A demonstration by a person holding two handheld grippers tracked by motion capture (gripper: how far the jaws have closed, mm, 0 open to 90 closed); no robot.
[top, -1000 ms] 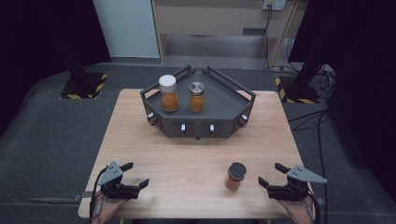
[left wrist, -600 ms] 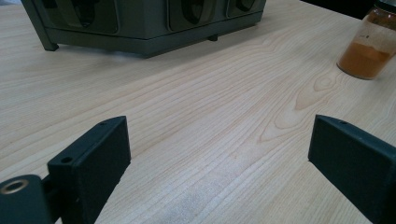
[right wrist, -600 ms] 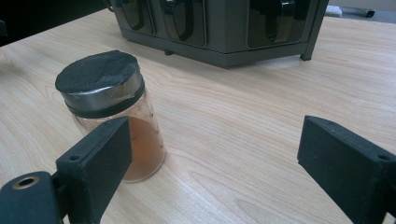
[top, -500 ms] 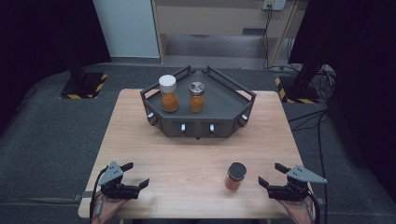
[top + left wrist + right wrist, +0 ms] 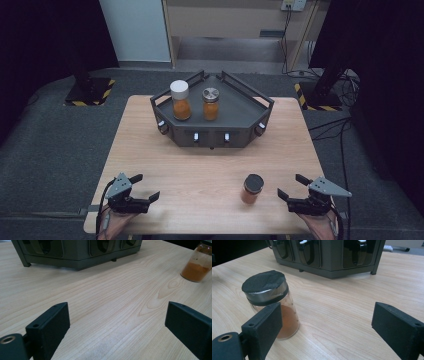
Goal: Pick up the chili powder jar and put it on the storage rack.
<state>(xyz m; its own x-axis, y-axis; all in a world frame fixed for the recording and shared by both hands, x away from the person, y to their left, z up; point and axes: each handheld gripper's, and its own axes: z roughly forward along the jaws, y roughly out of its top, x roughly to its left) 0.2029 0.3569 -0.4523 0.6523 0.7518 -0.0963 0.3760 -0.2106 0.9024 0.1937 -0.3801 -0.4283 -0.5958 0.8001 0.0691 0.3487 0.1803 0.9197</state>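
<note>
Resting at the near right corner of the bench (image 5: 150, 145), my right gripper (image 5: 294, 186) has its jaws spread wide apart and holds nothing. The black-lidded jar (image 5: 252, 188) of orange powder stands upright on the bench just to the left of this gripper, near it but not touching. In the right gripper view the same jar (image 5: 270, 302) stands just beyond my left jaw, outside the gap between the jaws.

My left gripper (image 5: 147, 187) rests at the near left corner, jaws likewise wide apart and empty, well apart from the jar.

The high view shows the dark angular tray (image 5: 250, 111) at the far middle of the bench, carrying a white-lidded jar (image 5: 180, 100) and a metal-lidded jar (image 5: 211, 103) side by side, both upright with orange contents. Neither gripper view shows the tray's top; each shows its front panels from bench level. The left gripper view shows the tray base (image 5: 82, 255) at upper left and the black-lidded jar's lower body (image 5: 197, 267) at far right. The right gripper view shows the rough black surface of the jar's lid.

I can read no label or writing on any jar or on the tray.
</note>
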